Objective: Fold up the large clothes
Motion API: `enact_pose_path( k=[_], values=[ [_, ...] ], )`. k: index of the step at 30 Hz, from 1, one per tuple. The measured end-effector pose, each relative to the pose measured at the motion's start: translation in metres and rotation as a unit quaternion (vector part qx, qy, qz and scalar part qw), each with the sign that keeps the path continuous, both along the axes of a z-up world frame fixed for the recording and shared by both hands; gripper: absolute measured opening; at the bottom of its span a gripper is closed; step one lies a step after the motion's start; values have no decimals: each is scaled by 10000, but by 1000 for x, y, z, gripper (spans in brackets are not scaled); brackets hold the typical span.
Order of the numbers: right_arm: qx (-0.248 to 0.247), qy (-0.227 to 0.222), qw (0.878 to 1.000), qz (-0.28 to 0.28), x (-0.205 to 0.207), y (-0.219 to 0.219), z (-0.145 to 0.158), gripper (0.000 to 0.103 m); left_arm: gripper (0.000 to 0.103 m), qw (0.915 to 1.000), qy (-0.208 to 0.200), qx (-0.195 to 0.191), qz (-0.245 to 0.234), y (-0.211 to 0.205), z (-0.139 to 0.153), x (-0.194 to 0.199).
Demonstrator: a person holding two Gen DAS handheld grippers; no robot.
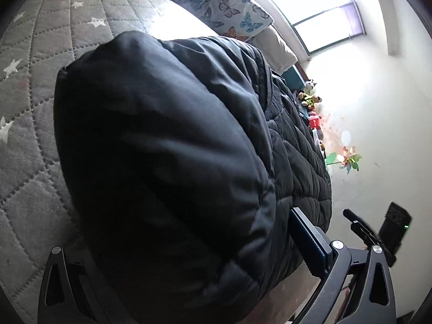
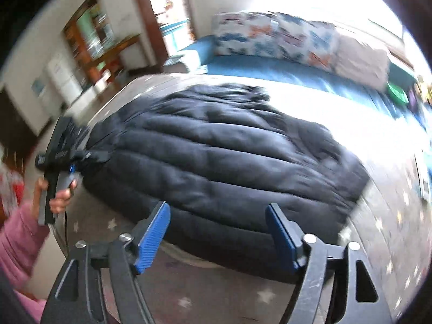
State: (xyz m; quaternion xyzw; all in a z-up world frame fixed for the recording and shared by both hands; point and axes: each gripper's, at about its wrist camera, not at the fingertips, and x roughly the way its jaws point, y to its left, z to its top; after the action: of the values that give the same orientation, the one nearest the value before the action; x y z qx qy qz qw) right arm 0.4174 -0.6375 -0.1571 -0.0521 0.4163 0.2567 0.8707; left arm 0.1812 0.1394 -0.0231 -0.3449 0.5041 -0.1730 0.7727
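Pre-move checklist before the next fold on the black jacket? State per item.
1. Right gripper free of fabric: ok, its blue pads stand apart with nothing between them.
2. Left gripper free of fabric: not ok, the black puffer jacket bulges between its wide-open fingers.
3. Jacket fully on the grey star quilt: ok.
4. Jacket lying flat: not ok, it is bunched up near the left gripper.
5. Butterfly pillows apart from the jacket: ok.
6. Right view sharp enough to aim: not ok, blurred.
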Motion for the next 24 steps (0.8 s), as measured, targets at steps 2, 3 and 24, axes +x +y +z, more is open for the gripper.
enact_pose_path(
  k=[2,3,24],
  values=[
    [118,117,9993,-337,15,-24,-3,83,103,10000,37,-59,65,0,0,5],
    [199,213,9986,-451,22,-34,-7,83,103,9999,51,-82,88,1,-1,6],
    [2294,2168,9463,-694,111,-104,-99,103,103,9998,117,86,142,3,-4,13]
  ],
)
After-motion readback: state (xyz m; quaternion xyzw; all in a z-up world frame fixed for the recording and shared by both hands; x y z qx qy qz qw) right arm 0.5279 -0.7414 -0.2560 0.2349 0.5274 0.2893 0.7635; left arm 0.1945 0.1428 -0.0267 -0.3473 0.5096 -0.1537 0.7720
